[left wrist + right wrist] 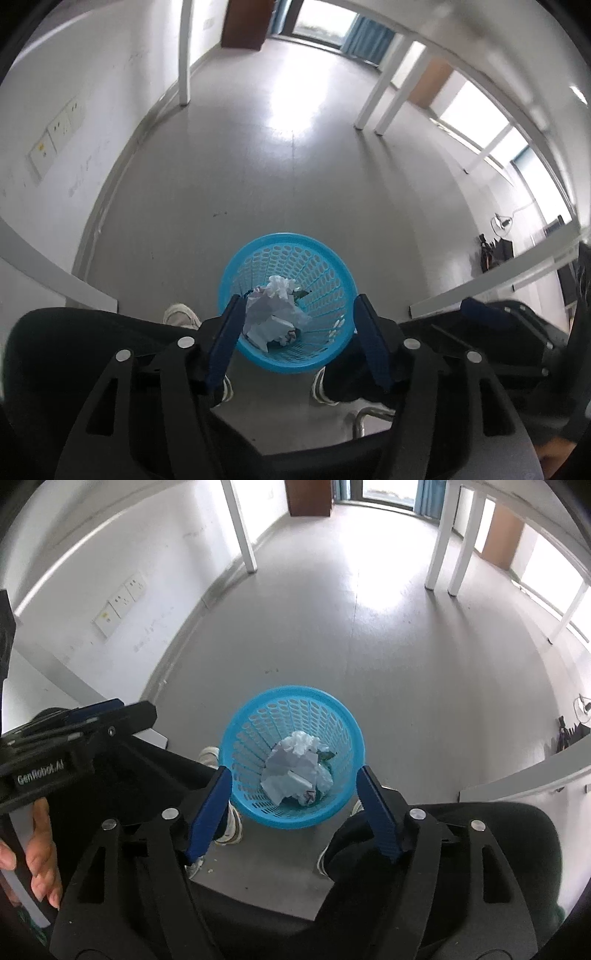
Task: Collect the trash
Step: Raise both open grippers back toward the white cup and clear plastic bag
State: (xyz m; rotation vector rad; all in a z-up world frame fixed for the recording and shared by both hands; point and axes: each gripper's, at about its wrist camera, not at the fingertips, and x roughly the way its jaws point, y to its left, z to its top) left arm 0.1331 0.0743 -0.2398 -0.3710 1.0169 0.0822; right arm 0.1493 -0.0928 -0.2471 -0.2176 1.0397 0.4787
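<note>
Grey floor (295,184), blue basket (255,354) low centre holding crumpled paper (273,314); left gripper (295,314) and right gripper (291,786) are both spread, empty; I'd back straight off.

Bright blue basket (288,258) below and ahead of the tongs, its wall patterned with rows of oval holes. White and pale grey crumpled paper (275,314) inside, with a scrap of green beside it. Dark blue ribbed fingers (225,332) on black frames for the left tongs (297,301); same blue and black on the right tongs (291,771). Grey floor (295,184) beyond, white walls, white table legs (384,85), white shoes (231,827) under the tongs.
</note>
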